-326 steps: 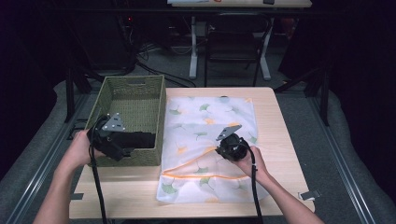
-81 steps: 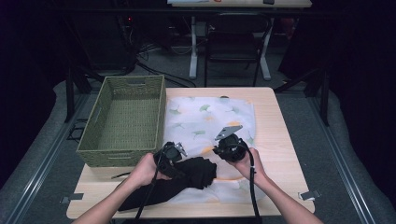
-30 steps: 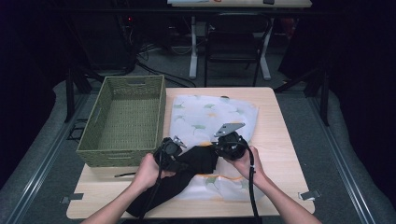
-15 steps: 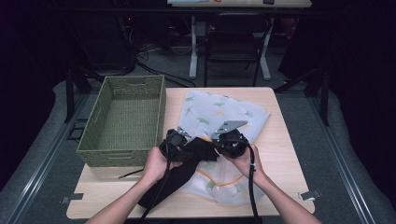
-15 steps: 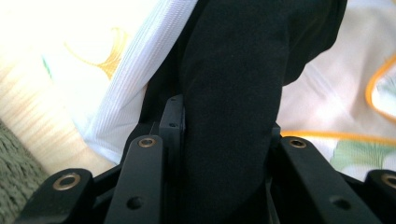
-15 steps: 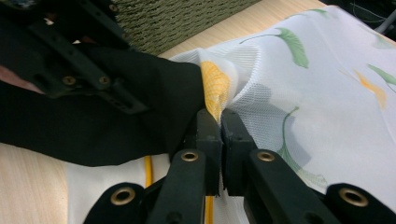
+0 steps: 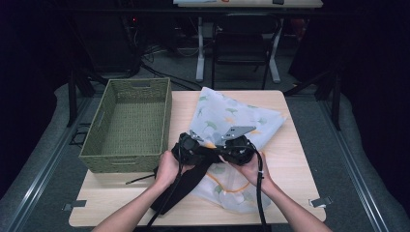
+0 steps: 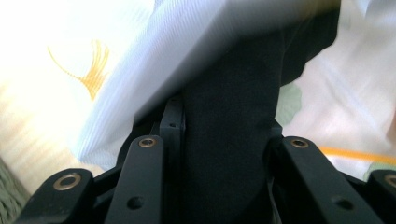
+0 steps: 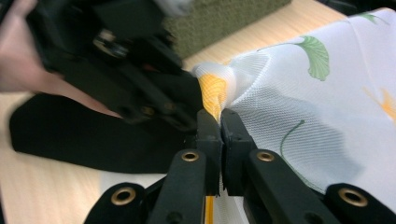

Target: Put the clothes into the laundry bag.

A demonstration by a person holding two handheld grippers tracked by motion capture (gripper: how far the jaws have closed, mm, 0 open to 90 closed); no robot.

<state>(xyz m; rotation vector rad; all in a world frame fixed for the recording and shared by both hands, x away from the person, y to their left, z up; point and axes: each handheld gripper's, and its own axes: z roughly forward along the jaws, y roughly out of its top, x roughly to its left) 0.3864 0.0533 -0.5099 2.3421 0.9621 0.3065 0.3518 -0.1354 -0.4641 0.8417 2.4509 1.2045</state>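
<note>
The left claw is clamped on a black garment that trails toward the table's near edge; the right claw pinches the orange-trimmed rim of a white leaf-print mesh bag. The garment is probably being bagged; next, feed it through the held-open mouth. The green wicker basket sits beyond.

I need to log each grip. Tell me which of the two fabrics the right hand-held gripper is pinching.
The right hand-held gripper pinches the white leaf-printed mesh fabric at its orange-trimmed edge. The plain black cloth sits in the left hand-held gripper instead.
</note>
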